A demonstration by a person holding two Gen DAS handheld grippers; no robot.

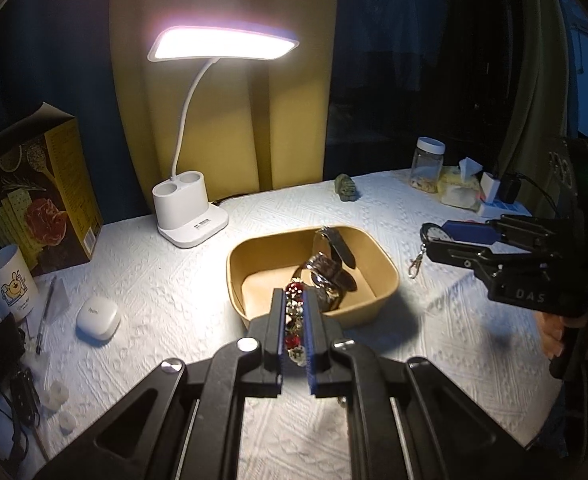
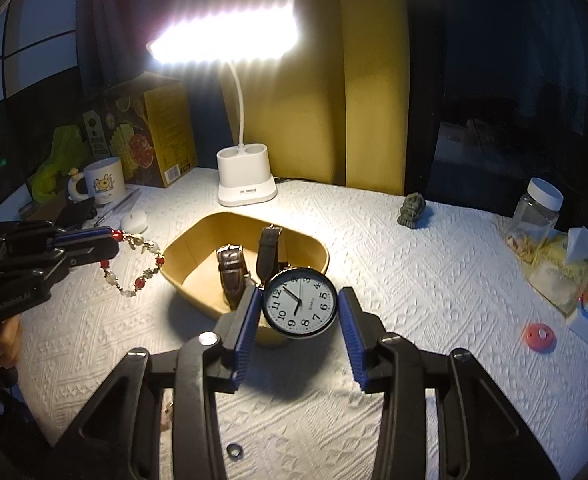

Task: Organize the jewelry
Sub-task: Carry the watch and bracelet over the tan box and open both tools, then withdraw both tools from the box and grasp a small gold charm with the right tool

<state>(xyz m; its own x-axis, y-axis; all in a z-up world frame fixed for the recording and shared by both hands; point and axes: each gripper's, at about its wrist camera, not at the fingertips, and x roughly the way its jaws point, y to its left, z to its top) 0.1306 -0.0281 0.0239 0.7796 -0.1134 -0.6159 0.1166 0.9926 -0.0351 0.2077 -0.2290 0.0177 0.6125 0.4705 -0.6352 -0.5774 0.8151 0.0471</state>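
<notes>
A beaded bracelet [image 1: 295, 320] with red and pale beads was pinched between the blue pads of the left hand-held gripper [image 1: 295, 300] at the lower centre of the left wrist frame, over the near rim of a tan tray [image 1: 386, 276] on the table [image 1: 174, 292]. In the right wrist frame the same bracelet [image 2: 134, 264] was seen hanging as a loop from that gripper [image 2: 106, 240] at mid-left, just beside the tray's left wall [image 2: 182, 252]. A round pocket watch [image 2: 300, 302] with a white dial was held in the right hand-held gripper [image 2: 300, 308], over the tray's near edge; the left pad touched its rim, while whether the right pad touched it could not be told. In the left wrist frame that gripper [image 1: 434, 238] was seen at mid-right, with the watch [image 1: 438, 234] edge-on between its fingertips and a clasp [image 1: 416, 266] dangling below. Two strapped wristwatches [image 2: 250, 272] lay inside the tray. A lit white lamp [image 1: 190, 212] stood behind the tray, with a yellow box [image 1: 38, 192] and a mug [image 1: 8, 284] at the left, and a jar [image 1: 426, 164] at the upper right.
</notes>
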